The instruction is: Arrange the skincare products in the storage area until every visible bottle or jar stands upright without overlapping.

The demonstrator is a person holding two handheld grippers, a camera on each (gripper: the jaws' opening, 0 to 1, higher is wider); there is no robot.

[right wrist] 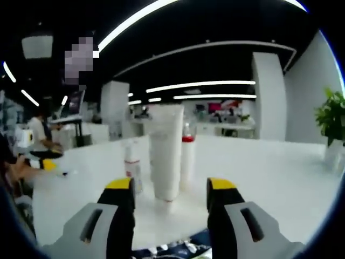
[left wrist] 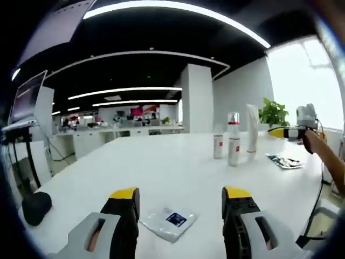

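Three products stand upright in a cluster on the white table (left wrist: pixel 161 167): a small white bottle (left wrist: pixel 218 145) (right wrist: pixel 132 164) with a red band, a clear-capped bottle (left wrist: pixel 233 141) (right wrist: pixel 187 154) with a red collar, and a tall white tube (left wrist: pixel 252 132) (right wrist: pixel 165 156) resting on its cap. A white sachet (left wrist: pixel 168 221) with a blue label lies flat just ahead of my left gripper (left wrist: pixel 180 202), which is open and empty. My right gripper (right wrist: pixel 170 194) (left wrist: pixel 280 132) is open too, facing the tube from a short distance, apart from it.
A flat printed packet (left wrist: pixel 284 161) (right wrist: pixel 172 249) lies on the table below the right gripper. A black object (left wrist: pixel 35 206) sits near the table's left edge. A potted plant (left wrist: pixel 273 113) (right wrist: pixel 331 116) stands behind. A person (right wrist: pixel 38 135) sits at a far desk.
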